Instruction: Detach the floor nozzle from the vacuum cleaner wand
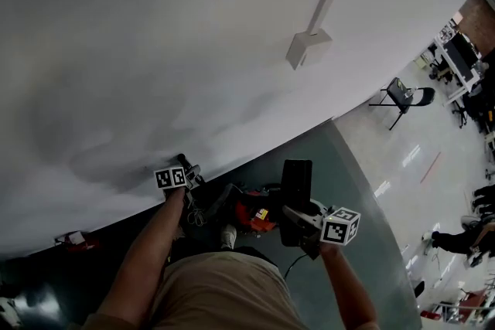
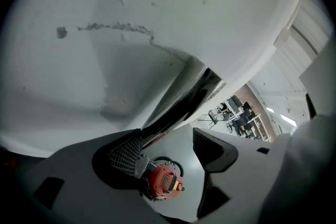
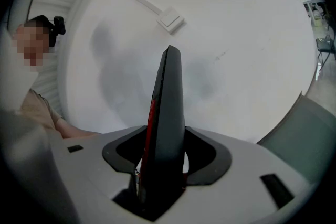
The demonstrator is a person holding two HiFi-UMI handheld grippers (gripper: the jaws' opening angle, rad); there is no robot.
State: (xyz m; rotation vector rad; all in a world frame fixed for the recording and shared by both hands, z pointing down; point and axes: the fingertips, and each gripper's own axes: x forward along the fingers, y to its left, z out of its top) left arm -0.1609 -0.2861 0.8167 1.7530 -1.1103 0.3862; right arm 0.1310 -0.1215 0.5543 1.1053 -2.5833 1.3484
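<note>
Black floor nozzle, one, gripped by right tongs; left tongs open.

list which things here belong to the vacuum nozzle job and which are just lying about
For the job:
- floor nozzle, clamped in the right gripper
- red vacuum cleaner body
- left gripper, open and empty

Just lying about:
- folding chair
- wall box
- desks in the distance
</note>
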